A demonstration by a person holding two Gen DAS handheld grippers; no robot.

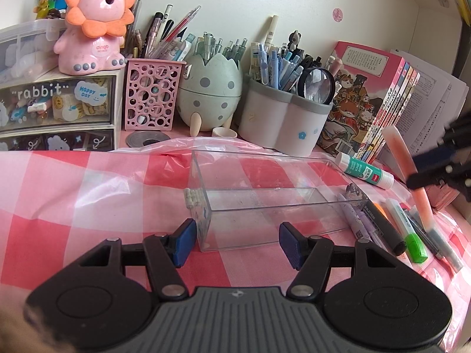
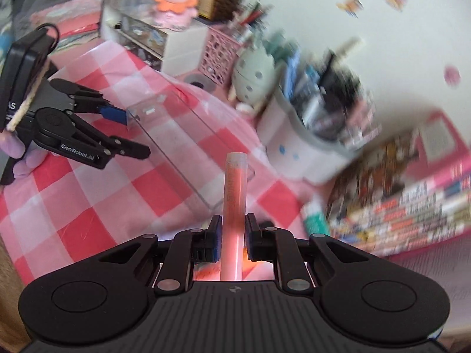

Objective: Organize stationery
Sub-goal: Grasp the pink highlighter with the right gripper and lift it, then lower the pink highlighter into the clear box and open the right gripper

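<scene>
- Stationery is being sorted into a clear plastic box (image 1: 265,194) that lies open on the pink checked cloth (image 1: 73,194) — the step in hand appears to be carrying one pen from the loose pile to that box.
- An orange highlighter (image 2: 234,206) is clamped between the pads of the right gripper (image 2: 233,235), its capped end pointing away from the camera toward the box. In the left wrist view it is seen at the far right, raised above the pile and tilted.
- The pile of pens and markers (image 1: 406,229) lies on the cloth just right of the box; a glue stick (image 1: 365,169) lies a little farther back, near the stacked books (image 1: 376,100).
- The left gripper (image 1: 235,242) is set narrow around the near end of the box. Blue pads stand on either side of the end wall, but whether they press on it cannot be told from the pictures; the box is judged to be steadied there.
- The next move calls for the highlighter to be brought leftward over the open box, turned to lie along its length, lowered inside and only then released — the walls are thin and clear, so a careless drop could knock the box aside.
- The right gripper is angled steeply downward, and the blurred background suggests it is in motion. The left gripper is pitched down more gently, and its view is sharp.
</scene>
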